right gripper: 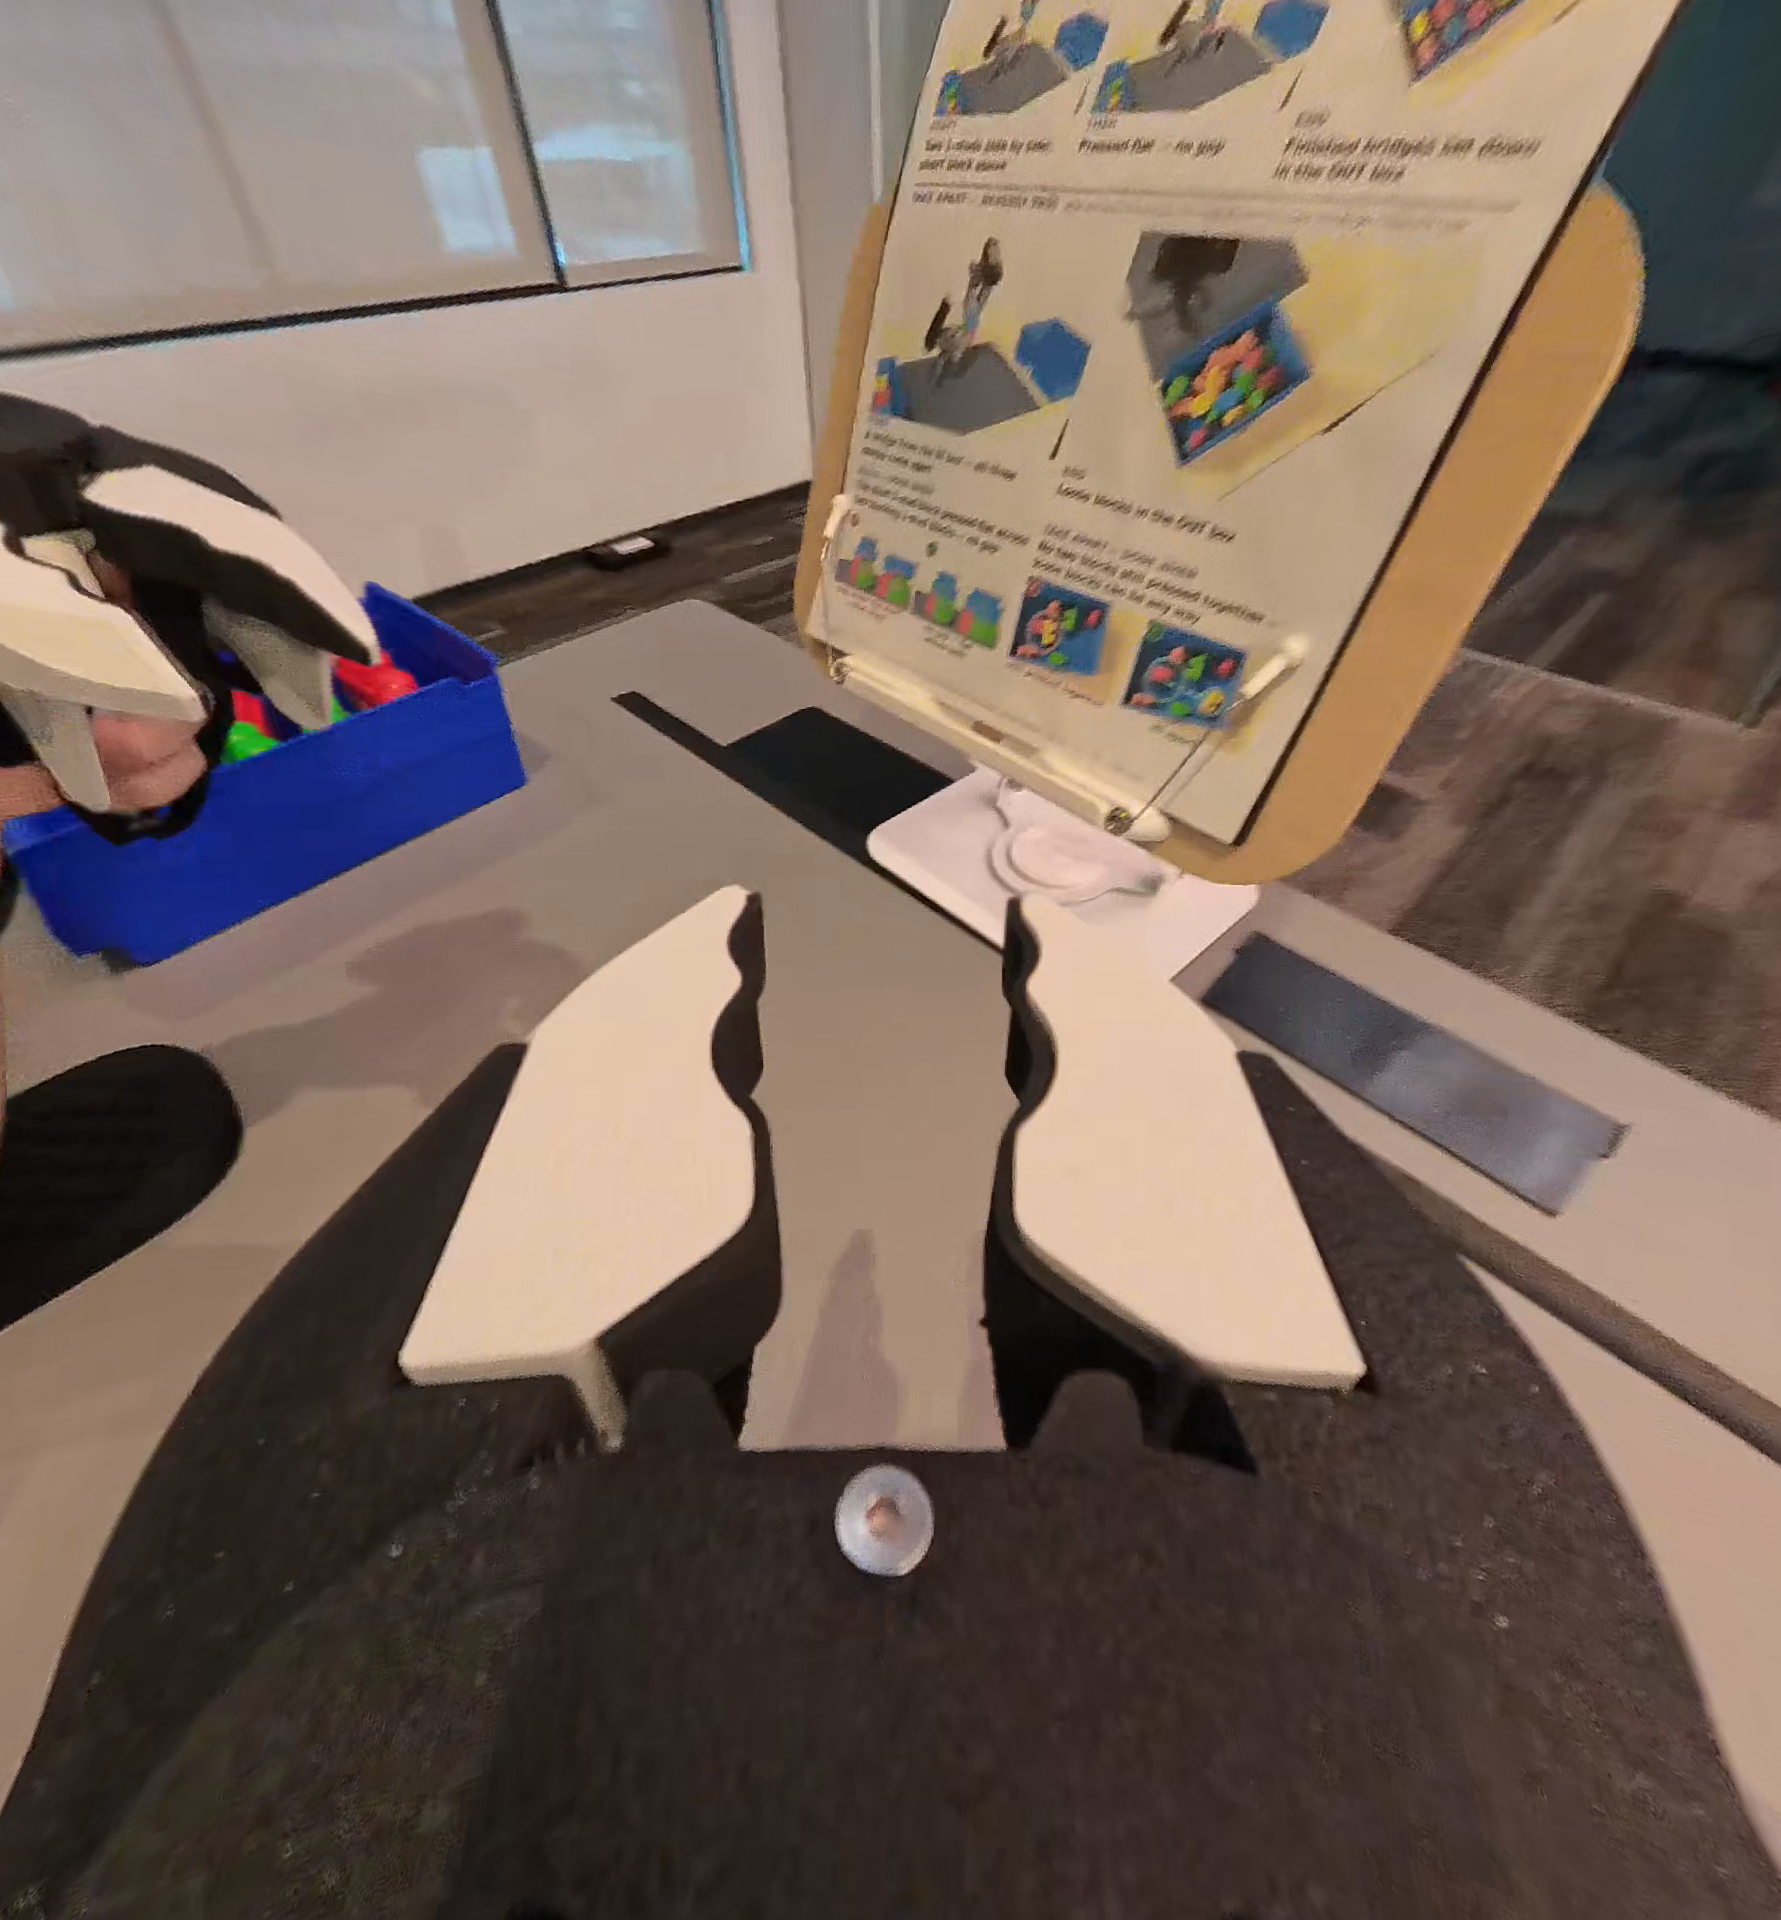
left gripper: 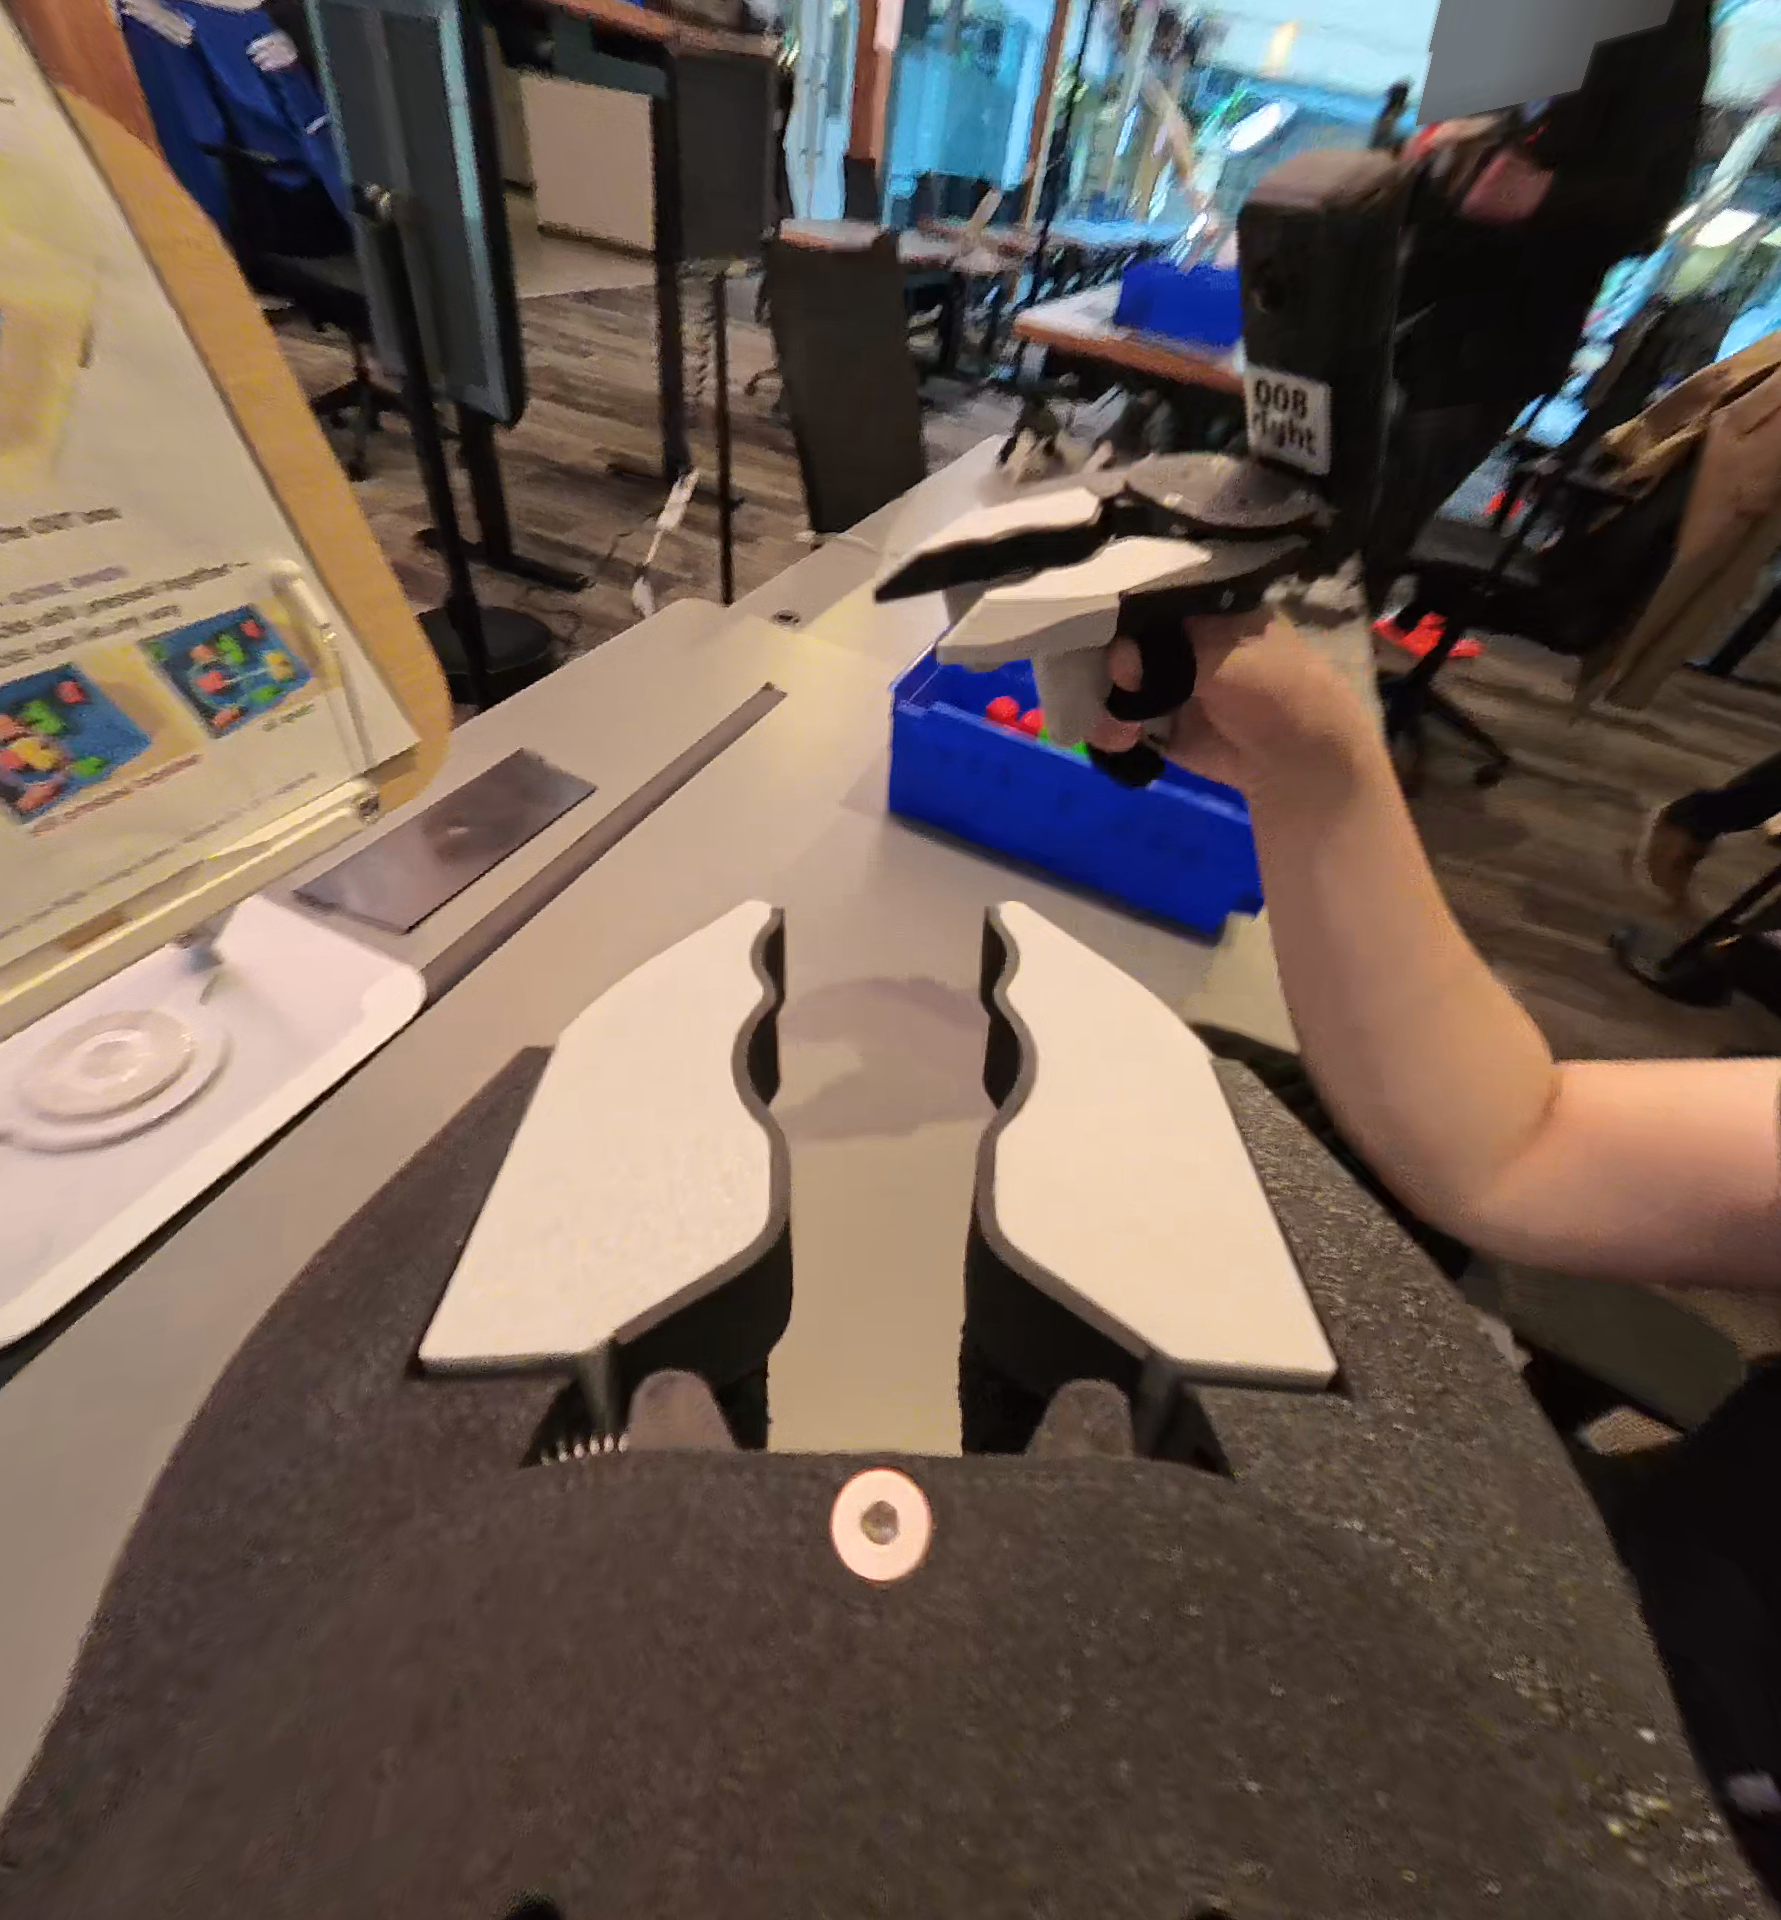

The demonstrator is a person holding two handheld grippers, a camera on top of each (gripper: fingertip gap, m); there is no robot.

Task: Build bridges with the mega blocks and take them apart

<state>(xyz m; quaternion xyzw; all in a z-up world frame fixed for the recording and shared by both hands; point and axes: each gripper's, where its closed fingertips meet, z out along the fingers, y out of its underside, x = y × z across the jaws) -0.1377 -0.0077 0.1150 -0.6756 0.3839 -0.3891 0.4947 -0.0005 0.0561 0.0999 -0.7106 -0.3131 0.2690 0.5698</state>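
My left gripper (left gripper: 881, 925) is open and empty, low over the grey table (left gripper: 720, 800). My right gripper (right gripper: 883, 904) is open and empty over the table (right gripper: 657, 831). In the left wrist view a hand holds the right gripper (left gripper: 912, 620) in front of a blue bin (left gripper: 1062, 831) with red and green mega blocks (left gripper: 1016, 717) inside. In the right wrist view the left gripper (right gripper: 283, 681) hangs in front of a blue bin (right gripper: 283, 821) that holds red (right gripper: 387, 681) and green blocks (right gripper: 252, 740). I cannot tell if it is the same bin. No block lies on the table.
An instruction sheet on a tan board (left gripper: 138, 520) stands on a white base (left gripper: 190, 1091) at the table's far side; it also shows in the right wrist view (right gripper: 1177, 416). Dark flat plates (left gripper: 450, 842) (right gripper: 1405, 1081) sit in the tabletop. A person's forearm (left gripper: 1385, 1060) reaches in from the right. Chairs and desks stand beyond.
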